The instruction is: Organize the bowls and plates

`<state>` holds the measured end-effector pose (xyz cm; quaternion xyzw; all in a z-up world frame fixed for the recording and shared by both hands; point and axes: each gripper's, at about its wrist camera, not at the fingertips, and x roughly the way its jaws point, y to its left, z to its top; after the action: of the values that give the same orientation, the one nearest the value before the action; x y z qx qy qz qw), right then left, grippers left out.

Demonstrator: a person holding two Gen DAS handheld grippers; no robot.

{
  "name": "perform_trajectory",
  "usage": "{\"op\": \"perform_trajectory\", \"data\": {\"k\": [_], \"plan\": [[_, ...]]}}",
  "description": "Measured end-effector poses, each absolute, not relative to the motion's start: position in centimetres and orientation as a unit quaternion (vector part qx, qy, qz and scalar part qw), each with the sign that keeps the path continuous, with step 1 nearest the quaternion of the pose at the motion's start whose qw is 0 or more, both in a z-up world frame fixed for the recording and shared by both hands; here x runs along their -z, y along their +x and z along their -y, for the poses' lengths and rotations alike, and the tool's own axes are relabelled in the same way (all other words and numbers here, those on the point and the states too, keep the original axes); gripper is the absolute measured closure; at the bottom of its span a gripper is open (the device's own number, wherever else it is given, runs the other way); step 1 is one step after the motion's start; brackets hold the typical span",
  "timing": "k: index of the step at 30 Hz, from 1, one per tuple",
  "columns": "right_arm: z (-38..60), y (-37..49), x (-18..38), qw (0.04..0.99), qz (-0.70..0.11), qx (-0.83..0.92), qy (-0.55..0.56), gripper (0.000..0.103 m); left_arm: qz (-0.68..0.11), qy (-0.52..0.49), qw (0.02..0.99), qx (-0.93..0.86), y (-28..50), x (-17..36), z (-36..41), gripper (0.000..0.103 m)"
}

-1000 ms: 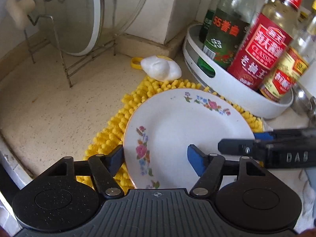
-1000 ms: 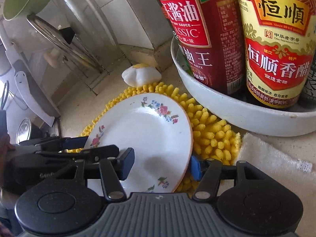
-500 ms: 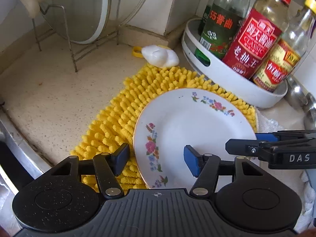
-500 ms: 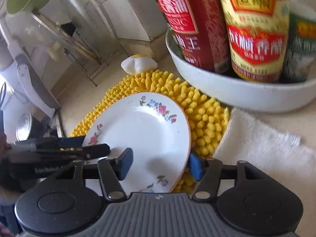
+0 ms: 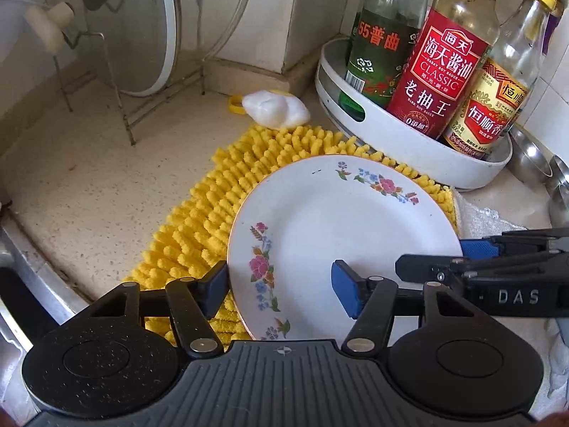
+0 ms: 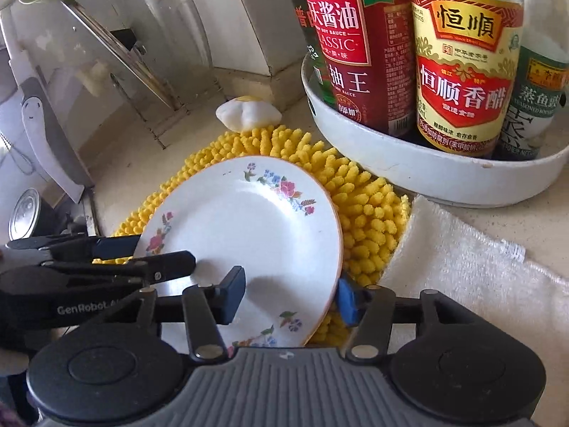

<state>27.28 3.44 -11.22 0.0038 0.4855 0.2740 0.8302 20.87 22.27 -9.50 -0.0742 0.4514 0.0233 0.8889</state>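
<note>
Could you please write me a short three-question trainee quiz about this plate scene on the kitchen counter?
1. True or false: the floral plate lies partly on the yellow mat.
2. Which gripper straddles the plate's left rim: left gripper or right gripper?
3. What holds the sauce bottles?

Key:
1. True.
2. The left gripper; the right gripper straddles the opposite rim, both with jaws open.
3. A white round tray.

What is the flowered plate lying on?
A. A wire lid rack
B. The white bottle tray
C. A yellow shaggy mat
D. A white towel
C: the flowered plate lies on the yellow shaggy mat, whose tufts show around its far and left edges; the white bottle tray stands behind it.
</note>
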Motion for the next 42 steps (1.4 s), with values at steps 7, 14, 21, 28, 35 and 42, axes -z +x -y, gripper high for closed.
{"op": "perform_trajectory", "data": {"k": [7,14,21,28,35,42], "plan": [[-1.9,26.3,9.2,0.84,-0.473,-0.263,0.027,0.034,-0.435,-0.078,0.897,-0.008,20.2,8.1,-21.7,0.034],[0.0,25.2,8.6,0.847,-0.469,-0.245,0.043,0.034,-0.428,-0.065,0.901,0.012,20.1,7.5,-20.2,0.034],[1.7,24.1,8.3,0.854,-0.464,-0.23,0.053,0.034,-0.429,-0.05,0.901,0.035,20.0,7.8,-19.3,0.033],[4.5,22.4,7.6,0.861,-0.448,-0.229,0.071,0.034,-0.42,-0.032,0.906,0.035,19.3,6.8,-17.2,0.033],[8.4,20.5,7.1,0.871,-0.44,-0.196,0.097,0.034,-0.42,-0.007,0.905,0.061,19.0,5.9,-13.0,0.032],[12.2,18.9,6.7,0.88,-0.432,-0.16,0.114,0.034,-0.42,0.014,0.902,0.099,19.4,5.7,-9.0,0.032]]}}
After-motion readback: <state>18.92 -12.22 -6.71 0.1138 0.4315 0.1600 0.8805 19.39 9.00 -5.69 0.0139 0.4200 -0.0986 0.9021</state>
